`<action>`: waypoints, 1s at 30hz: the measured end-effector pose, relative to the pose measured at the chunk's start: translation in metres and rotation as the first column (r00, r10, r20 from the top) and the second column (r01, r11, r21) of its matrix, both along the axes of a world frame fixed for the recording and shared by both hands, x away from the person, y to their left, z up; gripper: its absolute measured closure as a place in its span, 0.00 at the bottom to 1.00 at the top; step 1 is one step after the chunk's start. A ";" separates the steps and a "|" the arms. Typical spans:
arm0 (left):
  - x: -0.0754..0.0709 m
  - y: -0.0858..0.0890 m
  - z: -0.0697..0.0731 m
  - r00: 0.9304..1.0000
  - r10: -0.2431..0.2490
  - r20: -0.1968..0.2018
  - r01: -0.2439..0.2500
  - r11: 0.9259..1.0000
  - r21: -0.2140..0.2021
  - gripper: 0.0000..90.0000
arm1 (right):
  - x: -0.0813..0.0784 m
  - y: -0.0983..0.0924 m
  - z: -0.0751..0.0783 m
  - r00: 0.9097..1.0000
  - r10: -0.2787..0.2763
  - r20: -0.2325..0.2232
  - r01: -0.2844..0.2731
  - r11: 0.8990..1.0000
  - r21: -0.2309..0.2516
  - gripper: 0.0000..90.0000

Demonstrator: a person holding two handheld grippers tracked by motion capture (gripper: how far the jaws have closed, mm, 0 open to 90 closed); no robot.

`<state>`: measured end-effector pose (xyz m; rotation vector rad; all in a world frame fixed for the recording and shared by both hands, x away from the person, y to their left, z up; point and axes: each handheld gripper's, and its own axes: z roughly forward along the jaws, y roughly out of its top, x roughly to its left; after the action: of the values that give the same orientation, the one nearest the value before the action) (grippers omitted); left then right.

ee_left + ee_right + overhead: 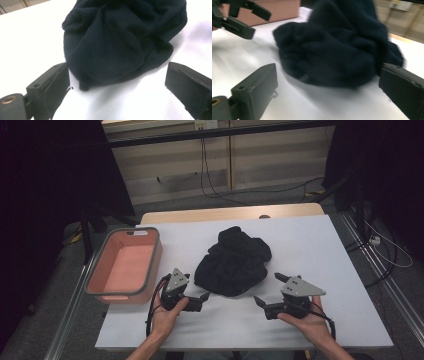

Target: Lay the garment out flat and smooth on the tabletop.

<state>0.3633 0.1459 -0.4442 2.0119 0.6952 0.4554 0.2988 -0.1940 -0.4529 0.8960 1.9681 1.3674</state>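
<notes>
While crumpled on the table, dark garment (233, 262) between both released tools (left tool (196, 287), right tool (266, 289)).

A dark navy fleece garment (233, 262) lies crumpled in a rounded heap near the middle of the white table (320, 250). Its soft folds bunch upward, and a stitched hem shows along its lower edge.

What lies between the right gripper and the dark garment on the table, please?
Nothing but bare white table: in the high view the right gripper stands open just short of the crumpled dark fleece garment.
</notes>
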 end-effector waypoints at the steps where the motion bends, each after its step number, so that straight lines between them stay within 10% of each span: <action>1: -0.001 0.002 0.000 1.000 0.001 0.001 -0.001 1.000 0.000 0.06 | 0.003 0.006 0.002 1.000 0.020 -0.002 -0.020 1.000 -0.004 0.03; 14: -0.011 0.023 -0.004 1.000 0.024 -0.001 -0.024 1.000 -0.001 0.07 | 0.049 0.084 0.014 0.978 0.206 -0.045 -0.210 0.968 -0.135 0.15; 20: -0.011 0.014 -0.010 1.000 0.006 -0.022 -0.005 1.000 0.028 0.07 | 0.079 0.093 -0.006 0.985 0.114 -0.127 -0.138 0.969 -0.202 0.17; 30: -0.004 0.010 -0.016 0.999 0.007 -0.033 -0.005 0.998 0.061 0.08 | 0.094 0.093 -0.018 0.997 0.019 -0.070 -0.036 0.965 -0.261 0.32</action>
<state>0.3595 0.1560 -0.4600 2.0792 0.7150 0.4523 0.3928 -0.1008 -0.4704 0.8008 2.1581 1.0695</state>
